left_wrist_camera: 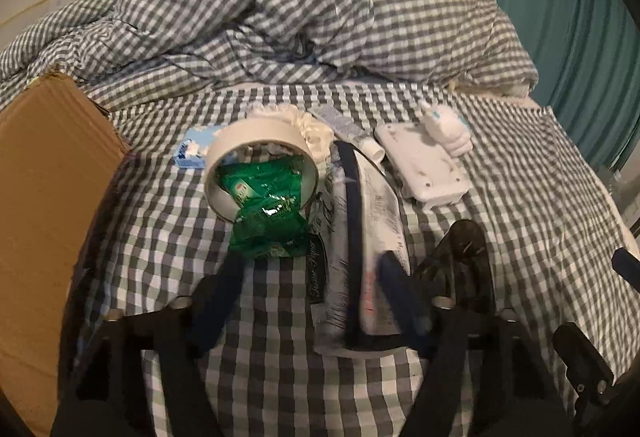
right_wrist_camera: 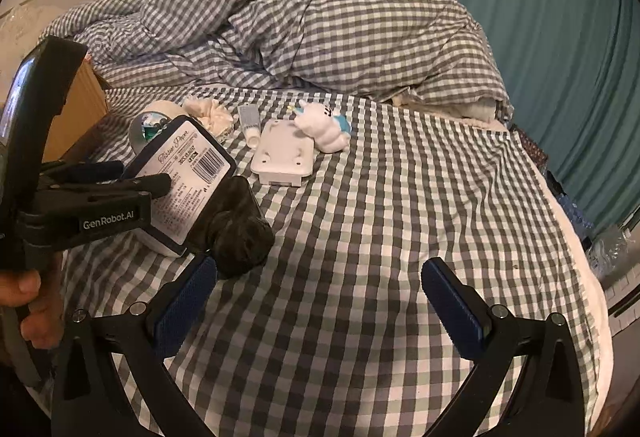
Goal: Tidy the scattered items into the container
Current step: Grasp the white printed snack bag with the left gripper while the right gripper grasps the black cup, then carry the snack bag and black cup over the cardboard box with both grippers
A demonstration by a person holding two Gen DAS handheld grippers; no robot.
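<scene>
Nearest the lens, the left gripper (left_wrist_camera: 310, 263) is set astride the tissue pack (left_wrist_camera: 360, 233), fingers released: the right pad appears to touch the pack's edge, while the left pad (left_wrist_camera: 224, 289) is seen well clear of it, so nothing is clamped yet. The cardboard box (left_wrist_camera: 48, 217), taken to be the container, stands far left of the pack with its opening out of view. A small blue packet (left_wrist_camera: 190, 153) lies between box and pack, then a tape roll (left_wrist_camera: 256, 165) resting on a green wrapper (left_wrist_camera: 268, 225) just left of the pack. A white ruffled cloth (left_wrist_camera: 310, 127) lies behind the roll. A tube (left_wrist_camera: 354, 135) sits at the pack's far end, a flat white device (left_wrist_camera: 424, 165) beyond and right of the pack, and a white plush toy (left_wrist_camera: 444, 131) on that device's far edge. A black bundle (right_wrist_camera: 240, 225) lies against the pack's right side. The right gripper (right_wrist_camera: 320, 269) hangs spread and empty over the bare checked sheet (right_wrist_camera: 360, 221), right of the pack. All items are judged still outside the box. Risks: the green wrapper could be pinched by the left pad along with the pack; the soft pack could buckle or slip under an off-centre squeeze; the tape roll could be knocked and rolled away; the black bundle could be dragged along.
</scene>
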